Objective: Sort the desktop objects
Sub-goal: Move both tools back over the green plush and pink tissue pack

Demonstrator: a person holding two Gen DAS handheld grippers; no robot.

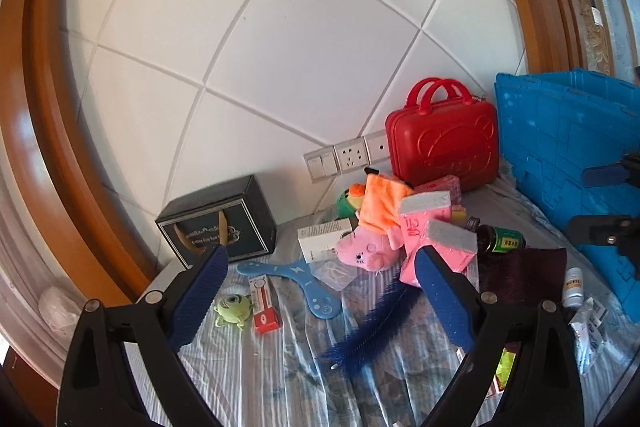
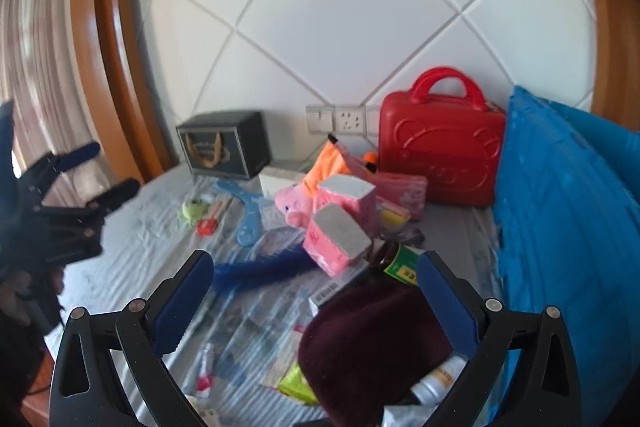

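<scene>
Desk clutter centres on a pink pig toy [image 1: 362,253]: pink tissue packs [image 1: 440,251] touching its right side, a blue feather [image 1: 372,323] in front, a red case [image 1: 444,139] behind, a black box [image 1: 218,223] to its left. Left gripper [image 1: 320,303] and right gripper [image 2: 316,303] both hover with fingers spread wide, holding nothing.

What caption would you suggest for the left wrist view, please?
Open left hand-held gripper above a blue feather on a cluttered cloth.
</scene>
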